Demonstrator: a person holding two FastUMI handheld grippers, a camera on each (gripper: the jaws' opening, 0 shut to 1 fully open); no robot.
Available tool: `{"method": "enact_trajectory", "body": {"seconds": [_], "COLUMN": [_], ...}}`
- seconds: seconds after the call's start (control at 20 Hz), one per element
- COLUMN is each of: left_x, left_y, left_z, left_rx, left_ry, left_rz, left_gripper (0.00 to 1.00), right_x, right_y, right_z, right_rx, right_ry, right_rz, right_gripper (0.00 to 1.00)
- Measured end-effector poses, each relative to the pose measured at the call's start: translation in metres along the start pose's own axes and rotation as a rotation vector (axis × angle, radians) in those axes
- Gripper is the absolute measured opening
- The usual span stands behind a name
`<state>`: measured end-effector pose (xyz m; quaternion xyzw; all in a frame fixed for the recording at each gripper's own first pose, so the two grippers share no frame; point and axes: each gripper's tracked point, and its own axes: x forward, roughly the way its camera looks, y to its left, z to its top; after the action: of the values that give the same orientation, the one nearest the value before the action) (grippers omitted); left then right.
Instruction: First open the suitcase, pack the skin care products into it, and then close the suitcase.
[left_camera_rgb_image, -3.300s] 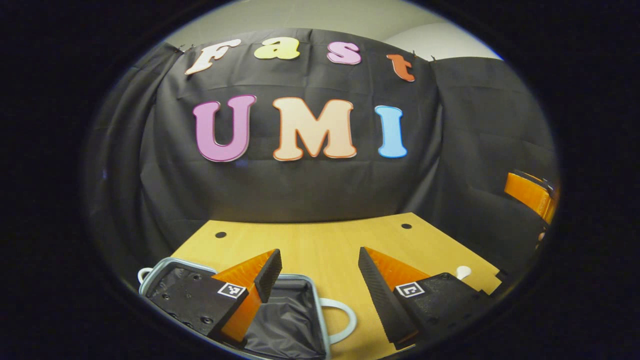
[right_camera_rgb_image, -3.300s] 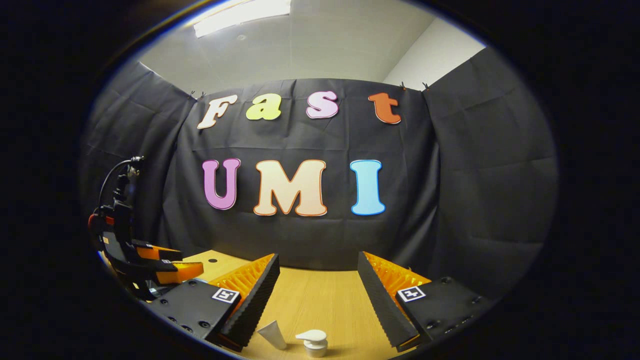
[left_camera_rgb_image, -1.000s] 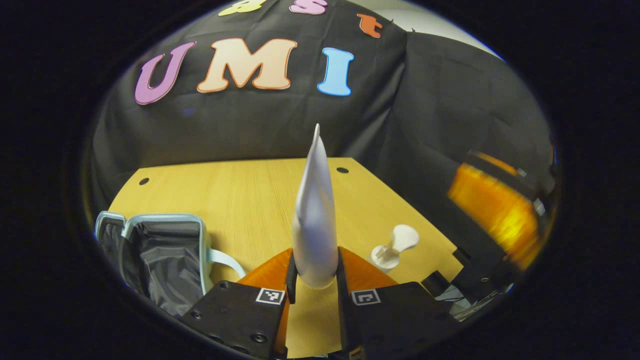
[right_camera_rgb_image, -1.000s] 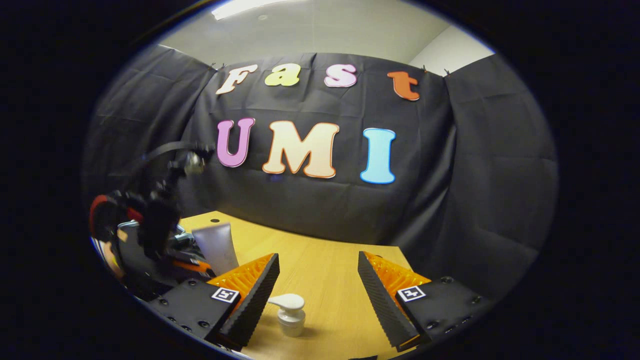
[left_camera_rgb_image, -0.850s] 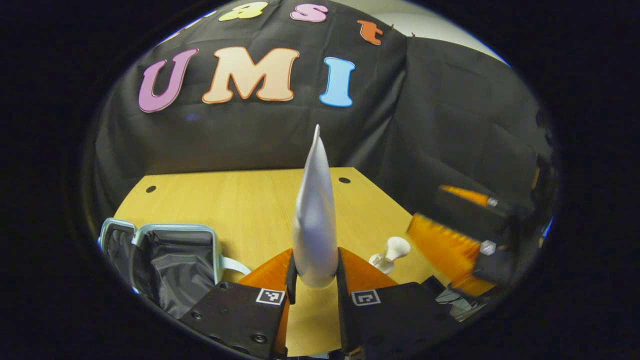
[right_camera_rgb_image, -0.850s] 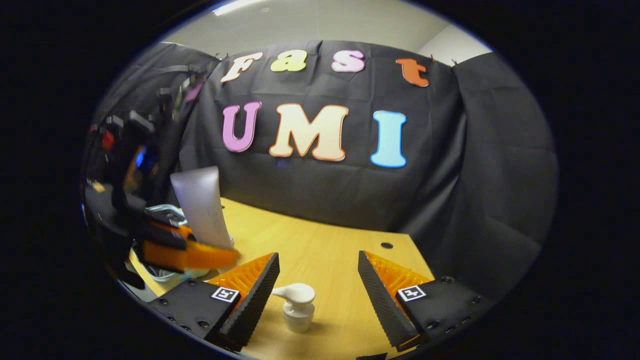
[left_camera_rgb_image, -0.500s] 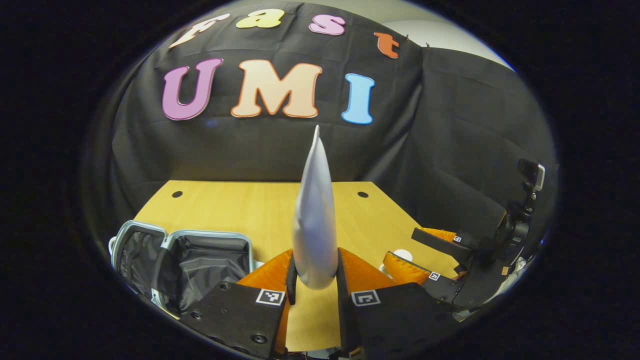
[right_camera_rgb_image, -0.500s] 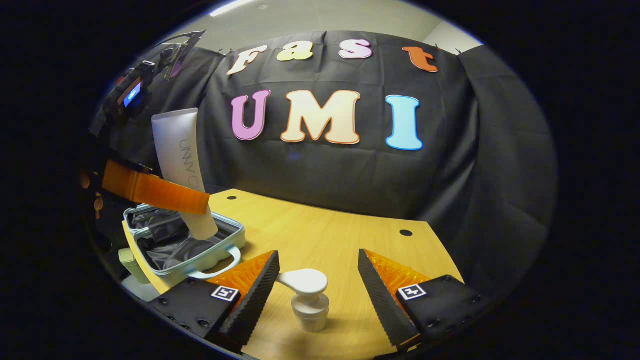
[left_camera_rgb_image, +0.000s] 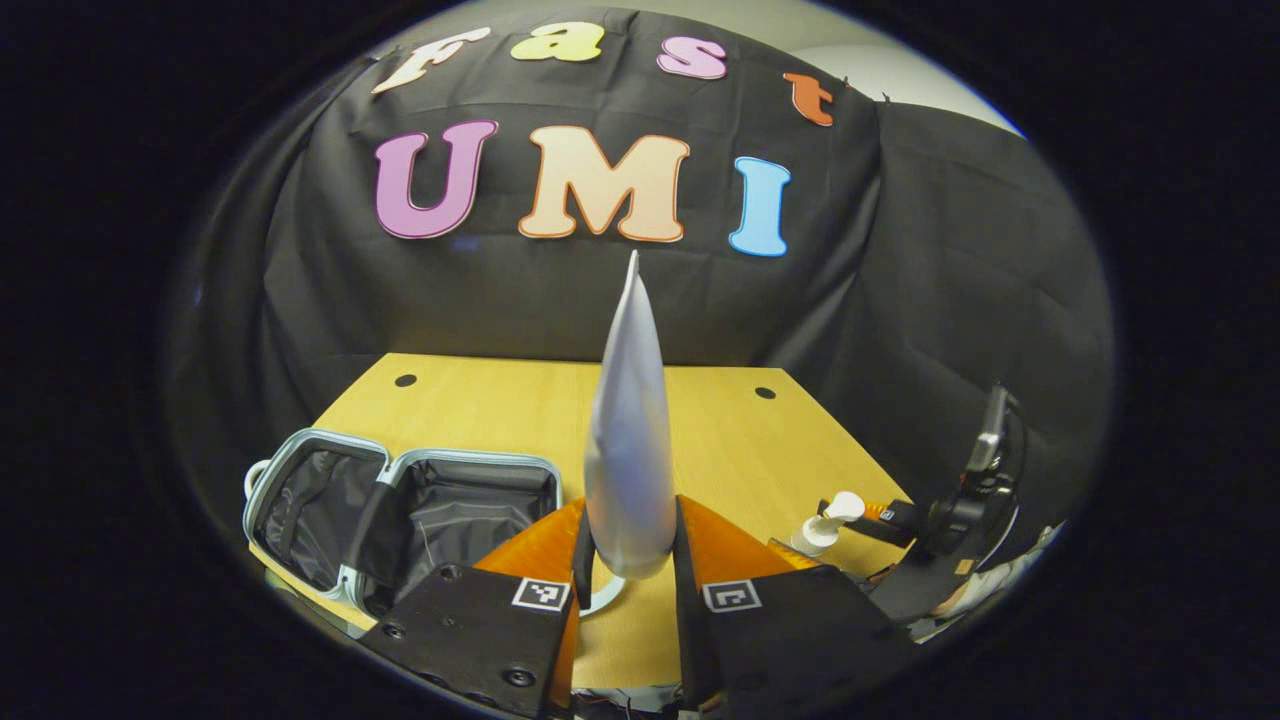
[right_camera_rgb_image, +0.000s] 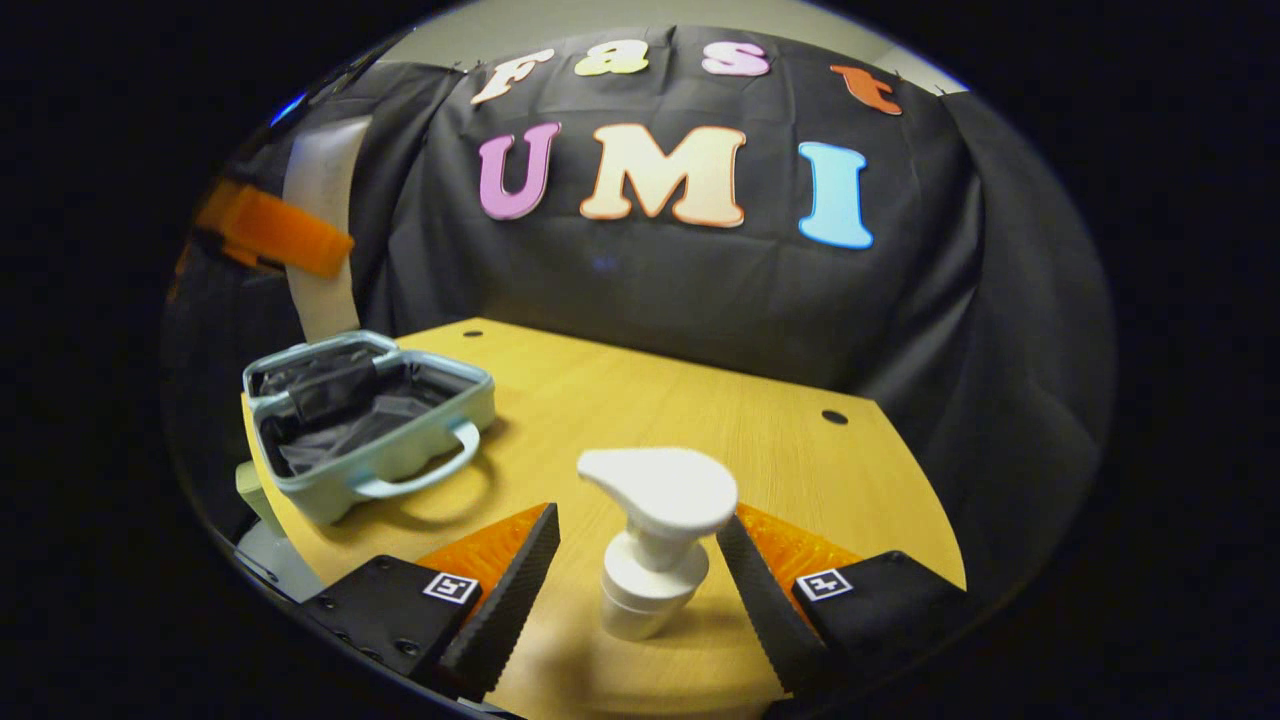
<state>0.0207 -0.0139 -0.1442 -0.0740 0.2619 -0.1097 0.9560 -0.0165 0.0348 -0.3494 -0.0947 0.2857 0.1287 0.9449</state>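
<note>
A white squeeze tube (left_camera_rgb_image: 628, 440) stands upright between the fingers of my left gripper (left_camera_rgb_image: 628, 548), which is shut on its lower end above the table. The open suitcase (left_camera_rgb_image: 470, 458), pale green with black lining, lies low and to the left of that gripper. In the right gripper view, my right gripper (right_camera_rgb_image: 637, 572) is open low over the table, and a white pump bottle (right_camera_rgb_image: 650, 560) stands between its fingers with gaps on both sides. In the same view the suitcase (right_camera_rgb_image: 420, 452) lies at the left. Above the case, the left gripper (right_camera_rgb_image: 300, 240) holds the tube (right_camera_rgb_image: 322, 295).
The wooden table (left_camera_rgb_image: 480, 400) has small dark holes near its back corners. In the left gripper view the pump bottle (left_camera_rgb_image: 828, 520) and the right gripper (left_camera_rgb_image: 905, 518) are at the table's right edge. The suitcase's handle (right_camera_rgb_image: 420, 478) sticks out toward the table's middle.
My right gripper has come down and forward until the pump bottle stands between its open fingers. My left gripper has carried the tube leftward toward the suitcase, still shut on it.
</note>
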Motion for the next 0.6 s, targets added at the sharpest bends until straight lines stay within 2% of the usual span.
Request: {"method": "enact_trajectory", "body": {"seconds": [0.1, 0.2, 0.25, 0.4, 0.55, 0.6], "left_x": [-0.006, -0.012, -0.015, -0.017, -0.012, -0.009], "left_y": [0.008, 0.020, 0.025, 0.045, 0.066, 0.076], "left_z": [0.002, 0.001, 0.001, -0.004, -0.018, -0.026], "left_rx": [0.006, 0.017, 0.021, 0.019, 0.018, 0.024], "left_ry": [-0.005, -0.005, -0.004, 0.008, 0.047, 0.068], "left_rz": [0.026, 0.059, 0.076, 0.119, 0.134, 0.141], "left_gripper": [0.34, 0.36, 0.34, 0.34, 0.34, 0.31], "right_x": [0.002, 0.006, 0.004, -0.001, -0.015, -0.021], "right_y": [0.002, -0.008, -0.007, -0.011, -0.008, -0.008], "right_z": [-0.019, -0.016, -0.019, -0.007, 0.022, 0.034], "right_rx": [0.039, 0.077, 0.092, 0.112, 0.151, 0.164], "right_ry": [0.051, 0.043, 0.049, 0.032, -0.002, -0.019], "right_rz": [0.020, -0.005, -0.002, -0.002, 0.017, 0.019], "right_gripper": [0.98, 0.75, 0.63, 0.59, 0.57, 0.57]}}
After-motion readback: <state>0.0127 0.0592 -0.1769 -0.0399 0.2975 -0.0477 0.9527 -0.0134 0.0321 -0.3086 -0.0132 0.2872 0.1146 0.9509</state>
